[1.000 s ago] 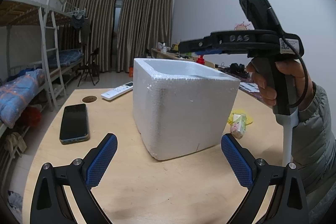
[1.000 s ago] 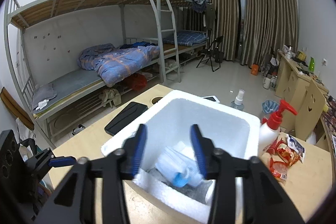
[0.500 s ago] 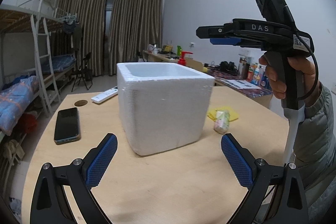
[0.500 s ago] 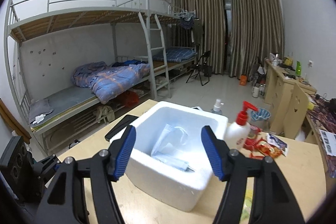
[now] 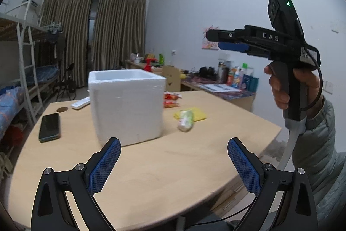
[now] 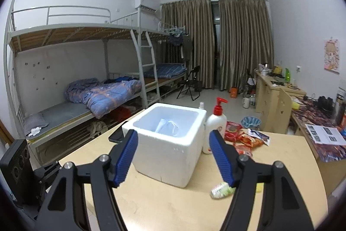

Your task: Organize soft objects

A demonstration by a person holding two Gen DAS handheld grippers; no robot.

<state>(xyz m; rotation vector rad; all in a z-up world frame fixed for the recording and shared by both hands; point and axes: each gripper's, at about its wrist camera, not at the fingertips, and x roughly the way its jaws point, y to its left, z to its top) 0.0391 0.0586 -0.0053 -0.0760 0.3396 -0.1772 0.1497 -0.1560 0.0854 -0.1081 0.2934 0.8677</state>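
- Your left hand-held gripper [image 5: 174, 145] was released, its blue cross-hatched pads spread wide above the pale, smooth wooden counter [image 5: 162, 176] and grasping nothing.
- Your right hand-held gripper [image 6: 173, 142] was likewise released and empty, its ribbed blue pads apart; in the left wrist view it hung high at the right, held by your right hand [image 5: 292, 88].
- The white, pebbled foam box with thick walls and an open top [image 6: 170, 155] stood upright on the counter, and a crumpled clear plastic packet with white edging [image 6: 166, 125] lay inside it against the far wall.
- A small soft roll in a green-and-white wrapper [image 5: 186, 120] lay on the counter just right of the box, touching a flat yellow cloth [image 5: 194, 115]; both were blurred.
- A white pump bottle with a red top [image 6: 215, 127] stood just beside the box, with red crinkled snack packets [image 6: 242, 138] near it.
- A black slab phone [image 5: 49, 127] lay flat to the box's left, and a white remote [image 5: 81, 102] lay beyond it.
- Compared with a second before, your right gripper had gone from half-closed over the box's opening to wide apart and well back from it, so the whole box now showed between its fingers.
- The left view had also drawn back and swung right, bringing the counter's right edge into sight.
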